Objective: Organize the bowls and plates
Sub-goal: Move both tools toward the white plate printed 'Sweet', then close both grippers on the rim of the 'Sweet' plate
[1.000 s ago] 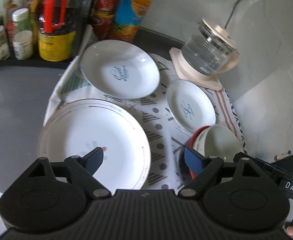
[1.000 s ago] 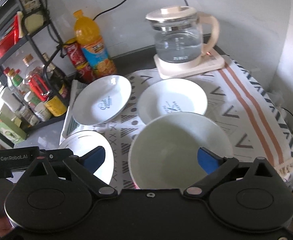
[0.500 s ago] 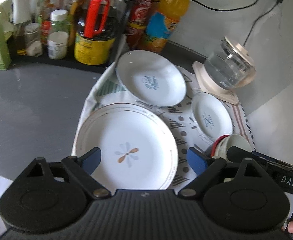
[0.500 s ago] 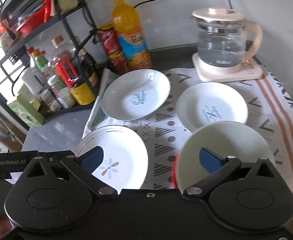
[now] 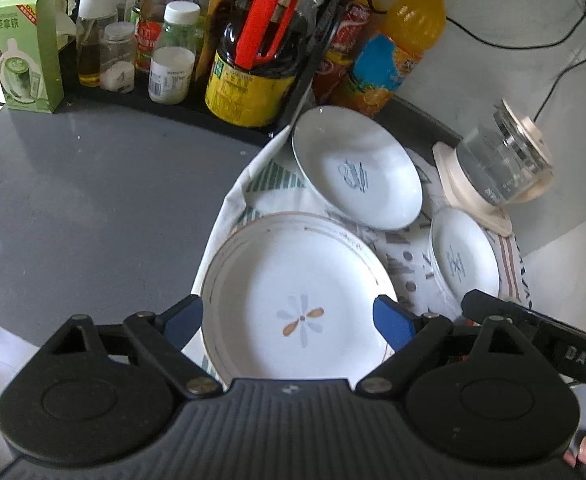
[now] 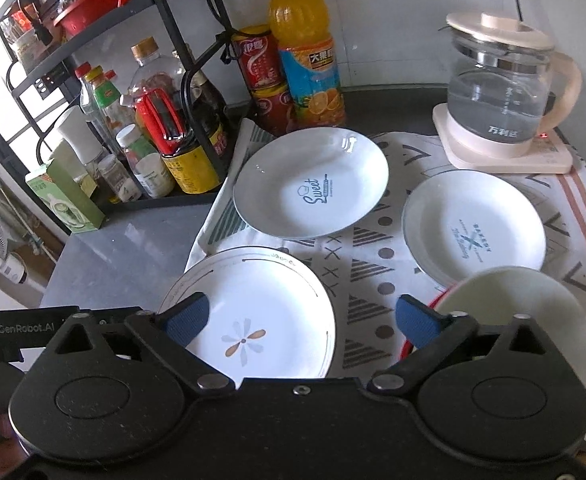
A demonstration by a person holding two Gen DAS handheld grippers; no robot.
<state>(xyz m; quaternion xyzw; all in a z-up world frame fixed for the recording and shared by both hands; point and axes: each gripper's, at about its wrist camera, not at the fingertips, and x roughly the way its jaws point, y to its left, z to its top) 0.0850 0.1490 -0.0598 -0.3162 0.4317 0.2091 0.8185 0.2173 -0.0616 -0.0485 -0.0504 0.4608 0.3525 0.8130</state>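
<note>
A large white plate with a flower motif point(image 5: 293, 280) lies on the patterned cloth. My left gripper point(image 5: 287, 320) hovers over it, open, one finger at each side of the plate. Behind it lie a "Sweet" plate point(image 5: 357, 172) and a smaller "Bakery" plate point(image 5: 463, 260). In the right wrist view the flower plate point(image 6: 261, 312) is lower left. My right gripper point(image 6: 301, 316) is open with its jaws closing, and only the plate's right rim and cloth show below the gap. A white bowl, red outside point(image 6: 513, 304), sits just right of the right finger.
A glass kettle point(image 6: 501, 92) on its base stands at the back right. An orange bottle point(image 6: 309, 48), red cans and a black rack of sauce bottles point(image 6: 165, 128) line the back left. Bare grey counter point(image 5: 93, 208) stretches left of the cloth point(image 6: 357, 276).
Both grippers have moved left across the cloth. The flower plate now sits centred between the left fingers. The bowl has slipped from between the right fingers to beside the right one.
</note>
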